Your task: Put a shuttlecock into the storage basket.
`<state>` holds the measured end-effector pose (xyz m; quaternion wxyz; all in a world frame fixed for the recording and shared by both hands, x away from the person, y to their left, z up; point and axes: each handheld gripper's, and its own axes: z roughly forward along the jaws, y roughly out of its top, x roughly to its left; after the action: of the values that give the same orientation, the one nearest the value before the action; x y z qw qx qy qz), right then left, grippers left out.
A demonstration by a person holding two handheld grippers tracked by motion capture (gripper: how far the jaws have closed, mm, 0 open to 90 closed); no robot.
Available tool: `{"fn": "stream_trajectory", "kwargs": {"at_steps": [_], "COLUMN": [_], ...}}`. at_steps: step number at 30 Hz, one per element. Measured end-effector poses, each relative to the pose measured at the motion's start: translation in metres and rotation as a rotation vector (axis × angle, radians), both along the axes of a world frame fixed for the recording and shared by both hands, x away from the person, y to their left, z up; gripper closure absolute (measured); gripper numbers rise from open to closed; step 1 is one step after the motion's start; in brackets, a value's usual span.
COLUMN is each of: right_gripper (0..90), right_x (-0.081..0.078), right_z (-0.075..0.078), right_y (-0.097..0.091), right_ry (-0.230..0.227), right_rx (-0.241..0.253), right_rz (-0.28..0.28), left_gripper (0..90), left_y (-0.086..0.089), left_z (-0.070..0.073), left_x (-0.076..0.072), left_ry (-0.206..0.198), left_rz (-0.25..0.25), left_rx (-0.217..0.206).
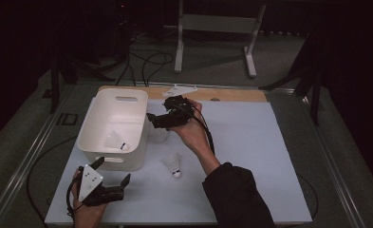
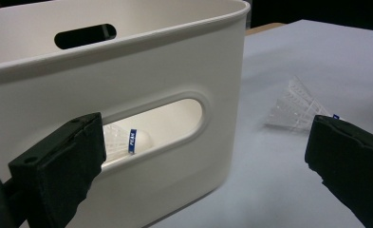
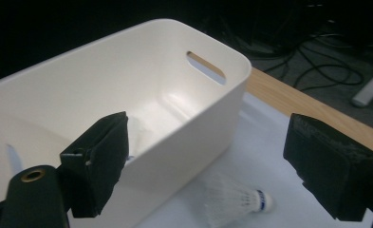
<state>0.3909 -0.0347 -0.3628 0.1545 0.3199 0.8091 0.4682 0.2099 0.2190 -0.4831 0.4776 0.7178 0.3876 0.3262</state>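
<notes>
- Counter (image 1: pixel 250 156): carrying everything in play under a pale sheet.
- White bin (image 1: pixel 109 124): sitting at the left, already holding one shuttlecock (image 1: pixel 116 142); likely the drop-off point.
- Right claw (image 1: pixel 152 117): hovering at the bin's right wall, jaws gaping wide and empty, above a second shuttlecock (image 3: pixel 234 199) lying just beside the wall.
- Left claw (image 1: pixel 112 172): idling wide open at the bin's near wall.
- Third shuttlecock (image 1: pixel 173 164): waiting loose on the counter.

One shuttlecock (image 1: pixel 117 142) lies in the bin (image 1: pixel 133 124) — two others (image 1: pixel 173 164) just right of it.

White bin (image 1: pixel 106 124), white shuttlecock (image 1: pixel 173 164) with a blue band.
</notes>
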Motion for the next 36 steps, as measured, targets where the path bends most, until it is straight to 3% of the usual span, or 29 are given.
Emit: {"fn": "stream_trajectory", "kwargs": {"at_steps": [21, 36], "right_gripper": [13.6, 11.5], "right_x": [0.009, 0.013], "right_z": [-0.009, -0.018], "right_y": [-0.01, -0.009], "right_ry": [0.013, 0.012], "right_rx": [-0.005, -0.039], "right_rz": [-0.027, -0.047], "left_gripper": [0.3, 0.2], "left_y": [-0.001, -0.001], "left_z": [0.0, 0.0], "left_x": [0.0, 0.0], "left_ry": [-0.001, -0.001], "left_rz": [0.0, 0.0], "left_rx": [-0.003, -0.004]}}
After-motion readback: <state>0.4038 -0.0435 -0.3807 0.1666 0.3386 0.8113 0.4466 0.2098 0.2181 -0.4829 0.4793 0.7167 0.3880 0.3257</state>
